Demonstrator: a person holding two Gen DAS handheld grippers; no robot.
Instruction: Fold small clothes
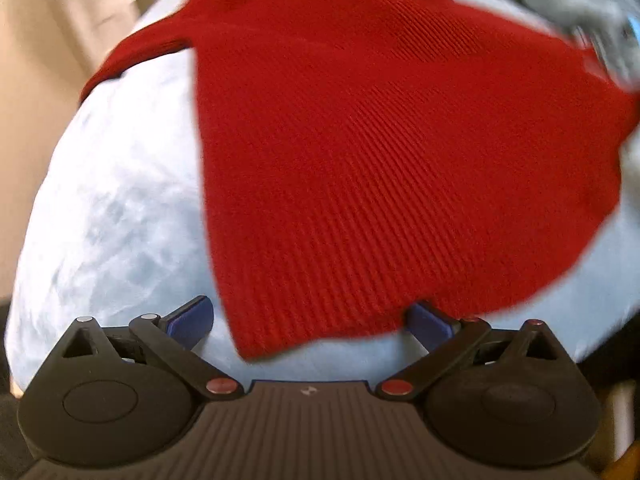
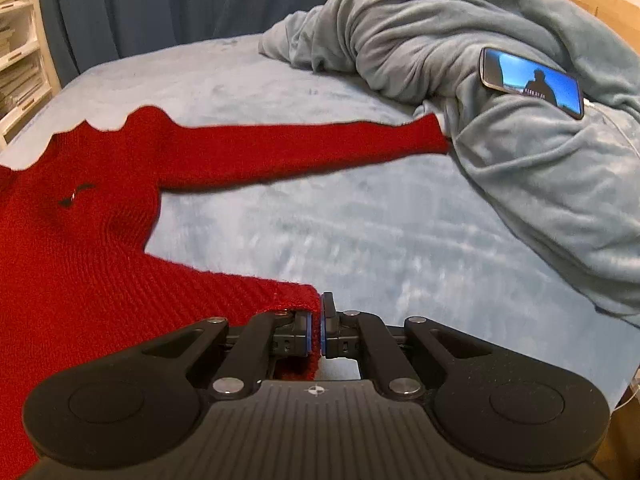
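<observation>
A small red ribbed knit sweater (image 1: 380, 152) lies spread on a light blue plush bed cover (image 1: 120, 208). My left gripper (image 1: 312, 320) is open, its blue pads either side of the sweater's near hem corner, with the cloth between them. My right gripper (image 2: 318, 328) is shut on the sweater's bottom corner (image 2: 298, 296). In the right wrist view the sweater (image 2: 80, 260) shows a small dark logo on the chest, and one sleeve (image 2: 300, 148) stretches right towards the blanket.
A rumpled grey-blue blanket (image 2: 460, 40) is piled at the back right of the bed, with a lit phone (image 2: 532, 80) lying on it. White shelves (image 2: 20, 48) stand at the left and a dark blue curtain (image 2: 160, 0) hangs behind.
</observation>
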